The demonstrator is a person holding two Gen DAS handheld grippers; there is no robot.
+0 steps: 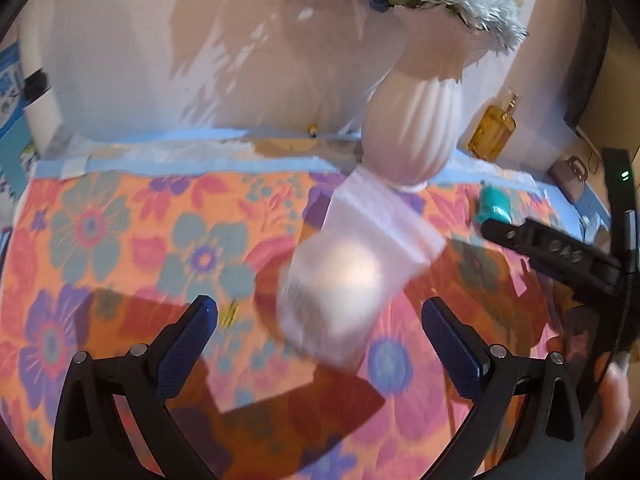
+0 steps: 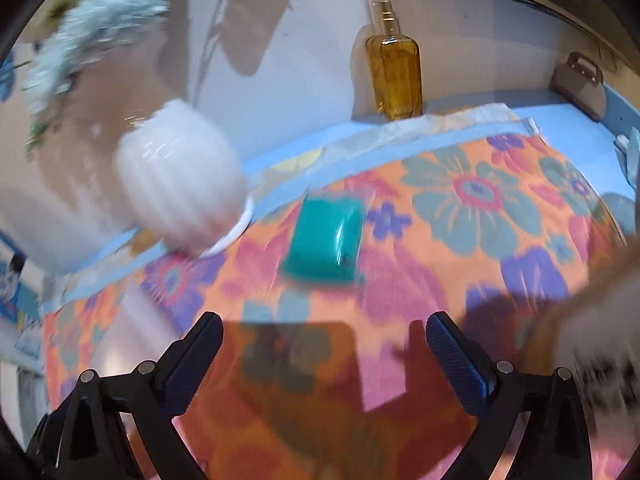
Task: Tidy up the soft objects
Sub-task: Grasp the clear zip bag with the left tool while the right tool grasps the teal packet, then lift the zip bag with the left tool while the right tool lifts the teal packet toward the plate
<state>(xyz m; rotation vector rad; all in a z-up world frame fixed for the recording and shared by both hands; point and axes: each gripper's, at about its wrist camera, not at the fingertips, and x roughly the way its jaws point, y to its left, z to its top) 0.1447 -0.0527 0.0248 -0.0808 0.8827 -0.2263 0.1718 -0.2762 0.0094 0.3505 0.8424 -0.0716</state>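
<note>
**Orange floral cloth, both tongs spread wide**

Orange cloth printed with pink, teal and purple flowers [image 1: 120, 240] covers the table, with a pale blue strip along its far edge by the wall.

In the left wrist view, the left gripper [image 1: 320, 320] stands released, its blue-padded jaws far apart with nothing pressed between them. Beyond the gap, on the cloth, lies a blurred white soft bundle in a clear plastic wrap [image 1: 340, 280], clear of both pads. Behind it stands a white ribbed ceramic vase [image 1: 412, 128] holding white and green artificial flowers. Right of the vase, an amber glass spray bottle [image 1: 494, 128] stands by the wall, and a small teal soft block [image 1: 494, 208] lies on the cloth near the other black tool at the right edge.

In the right wrist view, the right gripper [image 2: 324, 344] is likewise released and holds nothing. The vase is blurred at left; the teal block [image 2: 326, 240] lies on the cloth ahead, well apart from the fingers.
</note>
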